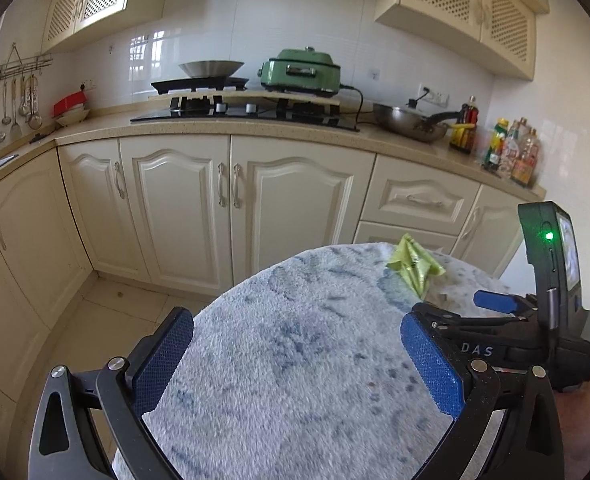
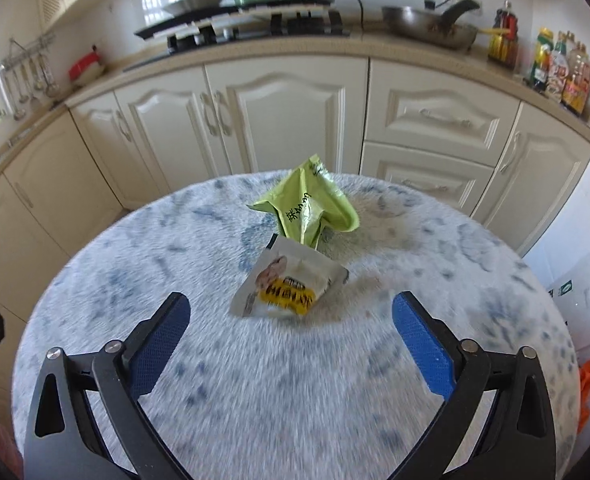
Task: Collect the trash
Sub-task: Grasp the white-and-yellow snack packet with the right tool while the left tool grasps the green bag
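A crumpled green wrapper [image 2: 307, 204] lies on the round table with the fuzzy blue-white cloth [image 2: 135, 240]. A silver and yellow snack packet [image 2: 291, 284] lies just in front of it. My right gripper [image 2: 291, 320] is open and empty, its blue pads either side of the packet, a little short of it. My left gripper [image 1: 295, 344] is open and empty over the cloth [image 1: 287, 352]. In the left wrist view the green wrapper [image 1: 413, 264] sits at the table's far right, and the right gripper [image 1: 495, 304] comes in from the right, in front of the wrapper.
Cream kitchen cabinets [image 1: 183, 200] stand behind the table, with a hob [image 1: 243, 112], a green cooker [image 1: 301, 72], a pan [image 1: 411, 122] and bottles [image 1: 511, 152] on the counter. A white bag [image 2: 579, 300] and something orange [image 2: 589, 392] lie to the table's right.
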Demonstrator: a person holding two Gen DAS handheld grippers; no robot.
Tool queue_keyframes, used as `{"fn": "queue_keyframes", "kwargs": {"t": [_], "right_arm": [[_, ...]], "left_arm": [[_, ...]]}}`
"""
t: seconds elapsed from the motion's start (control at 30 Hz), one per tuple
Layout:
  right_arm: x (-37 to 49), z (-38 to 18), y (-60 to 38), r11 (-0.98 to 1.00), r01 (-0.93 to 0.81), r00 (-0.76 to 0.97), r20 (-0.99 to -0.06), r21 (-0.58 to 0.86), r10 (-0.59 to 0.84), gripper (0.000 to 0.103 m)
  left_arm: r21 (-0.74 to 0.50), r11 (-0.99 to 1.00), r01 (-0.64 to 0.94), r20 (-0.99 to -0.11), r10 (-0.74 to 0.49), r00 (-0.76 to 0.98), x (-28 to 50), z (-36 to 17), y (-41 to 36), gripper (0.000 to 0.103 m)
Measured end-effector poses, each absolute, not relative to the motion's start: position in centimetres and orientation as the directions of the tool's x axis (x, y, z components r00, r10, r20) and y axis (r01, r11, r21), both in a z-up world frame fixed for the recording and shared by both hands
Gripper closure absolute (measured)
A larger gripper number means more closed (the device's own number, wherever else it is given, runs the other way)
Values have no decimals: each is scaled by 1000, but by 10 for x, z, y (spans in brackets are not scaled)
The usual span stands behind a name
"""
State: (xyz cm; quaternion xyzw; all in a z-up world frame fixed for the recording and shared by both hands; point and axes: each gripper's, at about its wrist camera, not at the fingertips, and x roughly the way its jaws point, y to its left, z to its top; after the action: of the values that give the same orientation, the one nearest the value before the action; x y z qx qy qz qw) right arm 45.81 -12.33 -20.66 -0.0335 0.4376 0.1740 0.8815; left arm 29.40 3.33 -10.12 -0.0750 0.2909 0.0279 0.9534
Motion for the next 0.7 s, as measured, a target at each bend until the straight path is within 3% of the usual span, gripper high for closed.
{"fn": "queue_keyframes", "kwargs": {"t": [0.1,0.13,0.2,0.27,0.33,0.7], "right_arm": [[468,-221,-117,934,-349,527,-809,73,260,22],[470,-226,-116,929,-362,514,-815,76,267,35],[468,-227,-115,922,-384,535,-804,43,260,49],[469,-226,-119,914,-401,528,-800,62,286,70],[469,-226,-123,907,-416,525,-798,65,297,78],[462,-218,-161,893,-436,521,-779,110,349,80]], "left_arm": [[-74,992,-106,-594,42,803,327,-106,30,1],[-56,992,-110,-601,54,798,338,-107,29,1],[-47,994,-99,-611,49,790,353,-109,26,1],[-41,995,-87,-624,42,780,366,-112,21,1],[-34,997,-75,-636,36,771,379,-114,15,1],[8,1000,-1,-648,6,762,430,-114,-27,1]]}}
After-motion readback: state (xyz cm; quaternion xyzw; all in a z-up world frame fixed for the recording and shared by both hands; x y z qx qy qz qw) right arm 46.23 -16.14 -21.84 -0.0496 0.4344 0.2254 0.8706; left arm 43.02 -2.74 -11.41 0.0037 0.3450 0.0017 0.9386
